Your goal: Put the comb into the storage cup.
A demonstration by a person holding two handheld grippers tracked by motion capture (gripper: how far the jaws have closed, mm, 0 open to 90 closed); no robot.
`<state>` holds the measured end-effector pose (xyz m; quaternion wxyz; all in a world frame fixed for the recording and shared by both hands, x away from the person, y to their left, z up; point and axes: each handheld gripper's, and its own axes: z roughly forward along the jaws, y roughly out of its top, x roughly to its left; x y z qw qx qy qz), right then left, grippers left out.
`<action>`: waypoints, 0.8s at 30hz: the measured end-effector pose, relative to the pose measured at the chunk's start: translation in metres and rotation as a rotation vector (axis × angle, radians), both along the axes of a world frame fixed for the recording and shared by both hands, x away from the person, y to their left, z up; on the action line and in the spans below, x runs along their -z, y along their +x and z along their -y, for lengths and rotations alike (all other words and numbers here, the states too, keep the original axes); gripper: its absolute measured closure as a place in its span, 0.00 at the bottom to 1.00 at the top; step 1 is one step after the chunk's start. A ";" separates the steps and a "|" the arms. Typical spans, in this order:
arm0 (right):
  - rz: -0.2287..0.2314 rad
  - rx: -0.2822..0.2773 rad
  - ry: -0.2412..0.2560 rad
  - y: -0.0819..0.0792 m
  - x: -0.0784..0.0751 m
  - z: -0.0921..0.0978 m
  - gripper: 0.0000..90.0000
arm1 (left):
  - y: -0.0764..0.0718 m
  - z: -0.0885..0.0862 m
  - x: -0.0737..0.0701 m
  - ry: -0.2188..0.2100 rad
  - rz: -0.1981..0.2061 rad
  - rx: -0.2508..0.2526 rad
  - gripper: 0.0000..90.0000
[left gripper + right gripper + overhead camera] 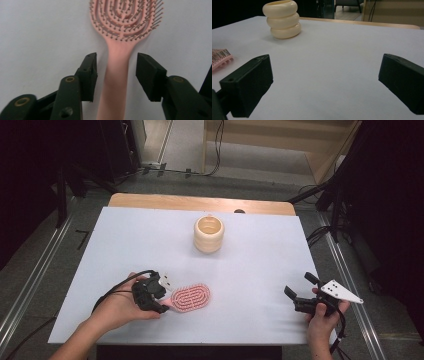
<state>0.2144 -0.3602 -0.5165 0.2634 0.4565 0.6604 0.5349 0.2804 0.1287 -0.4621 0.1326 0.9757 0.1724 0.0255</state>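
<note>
Your left gripper (161, 294) sits low over the near left part of the white-covered bench (260, 265), and its fingers (87, 75) stand apart, one on each side of the handle of the pink hairbrush (190, 298). In the left gripper view the handle runs straight up between the two pads with a gap on either side, so neither pad touches it. The hairbrush lies flat on the bench with its bristles facing up. Its long axis runs roughly left to right across the bench in the high view, tilted a little: the handle end points toward your left hand (120, 307) and the oval bristle head points to the right and slightly away from you.

Your right gripper (300, 292) is at the near right edge of the bench, well apart from the hairbrush, and its fingers (249, 85) are spread wide with nothing between them but bare bench. In the right gripper view the tip of the brush head shows at the far left.

A cream ribbed cup (208, 234), shaped like three stacked rings, stands upright near the middle of the bench, beyond the hairbrush and clear of both grippers.
</note>
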 end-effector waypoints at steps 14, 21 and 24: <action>-0.002 0.002 -0.001 0.000 0.000 0.000 0.00 | 0.009 0.006 0.009 0.028 -0.036 0.036 0.75; -0.002 0.003 -0.002 0.000 0.000 0.000 0.00 | 0.010 0.006 0.008 0.022 -0.041 0.022 0.78; -0.001 0.003 -0.001 0.000 0.000 0.000 0.00 | 0.009 0.004 0.008 0.007 -0.035 0.009 0.78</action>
